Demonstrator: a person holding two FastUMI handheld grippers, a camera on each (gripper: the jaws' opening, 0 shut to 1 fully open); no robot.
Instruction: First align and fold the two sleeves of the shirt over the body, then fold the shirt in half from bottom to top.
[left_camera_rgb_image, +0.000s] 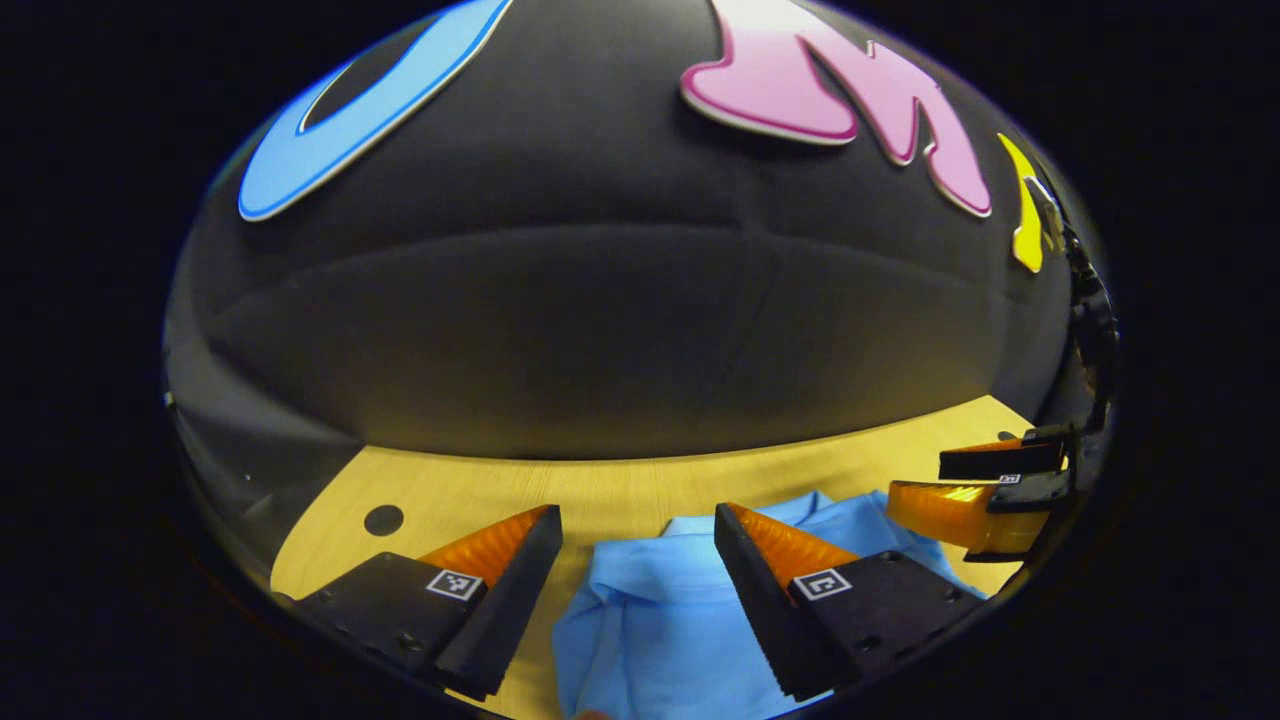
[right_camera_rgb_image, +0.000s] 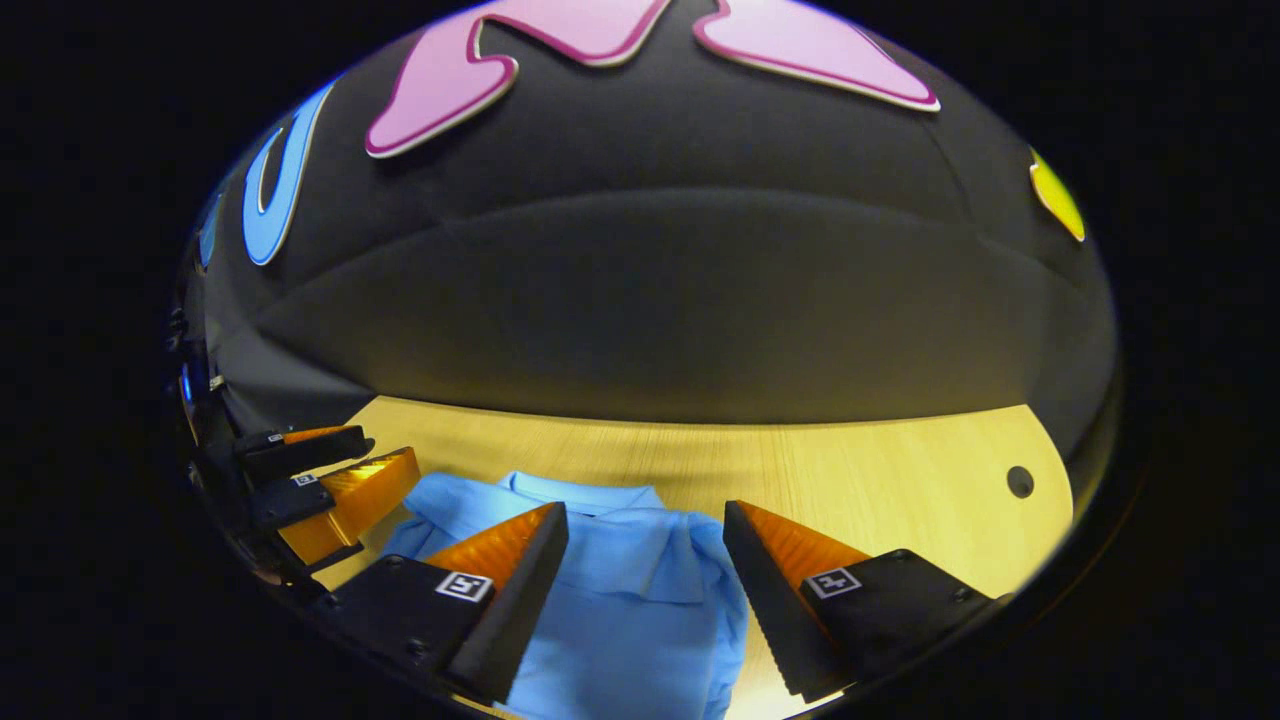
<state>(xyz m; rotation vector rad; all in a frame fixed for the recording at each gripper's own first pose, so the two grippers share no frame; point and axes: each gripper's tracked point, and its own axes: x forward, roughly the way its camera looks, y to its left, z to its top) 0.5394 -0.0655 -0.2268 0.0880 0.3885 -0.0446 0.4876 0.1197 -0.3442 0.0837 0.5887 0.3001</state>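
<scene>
Lying on table (right_camera_rgb_image: 880, 470): shirt (right_camera_rgb_image: 620, 590), grippers apart.

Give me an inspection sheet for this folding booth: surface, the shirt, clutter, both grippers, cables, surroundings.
Surface: light wooden table, with a round hole near its right edge.
Job's things: blue shirt lying on the table, collar toward the far edge, fabric rumpled.
Clutter: nothing seen.
Grippers: left hand-held gripper open above the shirt; right hand-held gripper open above the shirt; neither grips fabric.
Cables: nothing clearly seen.
Surroundings: black cloth booth wall behind the table.
</scene>
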